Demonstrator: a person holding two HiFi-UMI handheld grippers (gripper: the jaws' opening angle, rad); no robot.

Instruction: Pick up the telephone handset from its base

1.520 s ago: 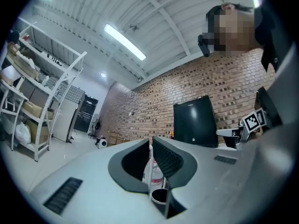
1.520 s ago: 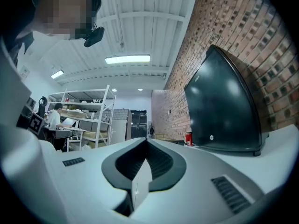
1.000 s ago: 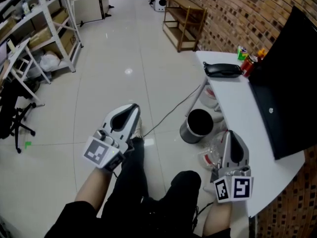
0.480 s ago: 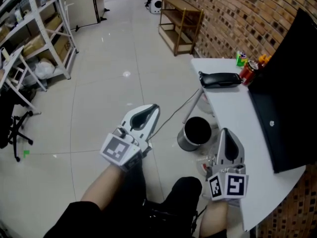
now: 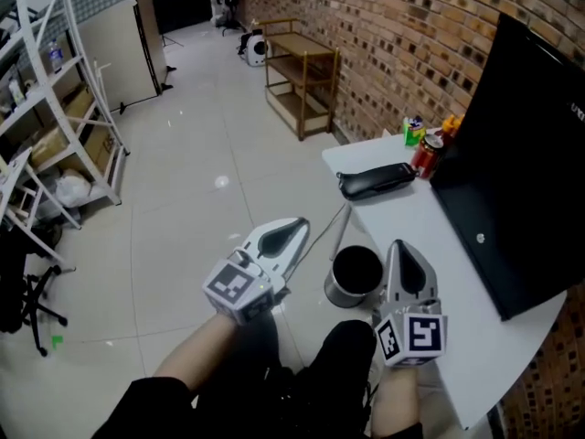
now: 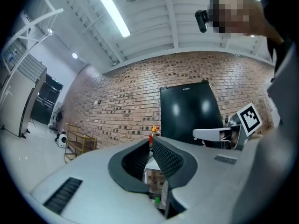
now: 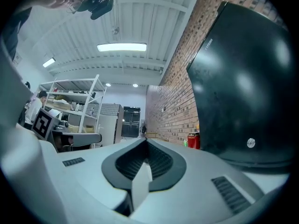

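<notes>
The black telephone handset (image 5: pixel 375 180) lies on its base at the far end of the white table (image 5: pixel 439 245), seen only in the head view. My left gripper (image 5: pixel 300 221) hangs over the floor to the left of the table, short of the phone, with its jaws shut and nothing in them (image 6: pixel 150 141). At the table's near left edge my right gripper (image 5: pixel 397 243) points ahead, its jaws closed to a point and empty (image 7: pixel 145 140). Neither gripper view shows the handset.
A big black monitor (image 5: pixel 512 154) stands along the table's right side. A red can (image 5: pixel 425 156) and small bottles sit beyond the phone. A black bin (image 5: pixel 355 275) stands on the floor between the grippers. Beyond are a wooden rack (image 5: pixel 302 71) and metal shelving (image 5: pixel 55 90).
Both grippers have moved forward and to the right, the left one farther, closing on the table. The phone now lies nearer both. Both pairs of jaws look unchanged.
</notes>
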